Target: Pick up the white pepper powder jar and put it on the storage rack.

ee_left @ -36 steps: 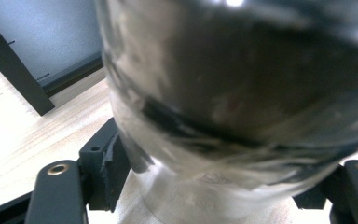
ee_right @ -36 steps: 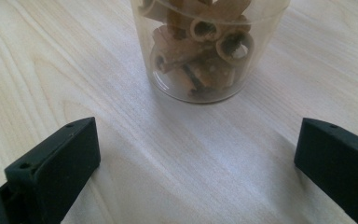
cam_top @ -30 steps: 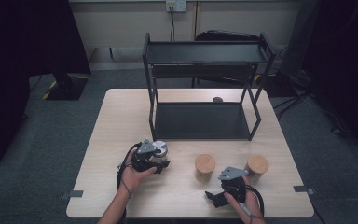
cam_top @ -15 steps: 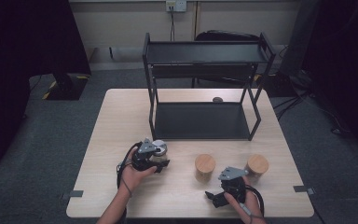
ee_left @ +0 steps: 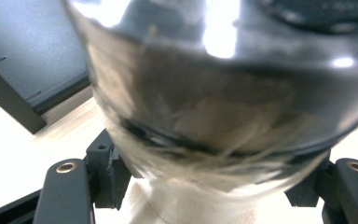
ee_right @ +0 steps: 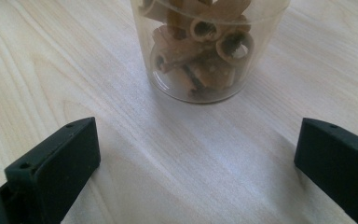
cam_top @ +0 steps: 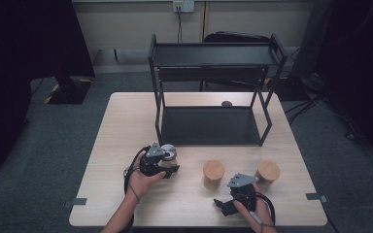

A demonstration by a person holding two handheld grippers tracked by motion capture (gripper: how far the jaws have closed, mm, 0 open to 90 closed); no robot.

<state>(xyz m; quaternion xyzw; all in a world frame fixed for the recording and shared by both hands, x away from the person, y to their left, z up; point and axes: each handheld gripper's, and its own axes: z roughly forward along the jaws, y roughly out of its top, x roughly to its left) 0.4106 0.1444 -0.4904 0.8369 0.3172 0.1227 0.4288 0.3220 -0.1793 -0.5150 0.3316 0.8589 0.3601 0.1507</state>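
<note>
left gripper (cam_top: 167,167): held in the person's left hand (cam_top: 143,180) at the near-left part of the wooden table (cam_top: 126,126); jaws clenched on a clear jar with a grey lid (cam_top: 168,153), one pad on each side of the jar wall, as seen in the left gripper view, where the jar (ee_left: 223,93) sits between both black jaws; the jaws have just been closing onto it; whether the jar base rests on the table cannot be told.

right gripper (cam_top: 222,205): held in the person's right hand (cam_top: 252,211) at the near edge of the table; jaws released, standing wide apart with nothing between them; its tips point toward 10 o'clock in the high view.

a clear jar with a wooden lid (cam_top: 213,174) stands upright at 1 o'clock from the right gripper tips, near but not touching; in the right gripper view this jar (ee_right: 205,46) holds brown rolled sticks and stands at 12 o'clock beyond the open jaws.

a second wooden-lidded jar (cam_top: 268,172) stands upright at 3 o'clock from the first, apart from it.

a black two-level shelf rack (cam_top: 213,87) stands at the far half of the table, at 1 o'clock from the held jar.
</note>
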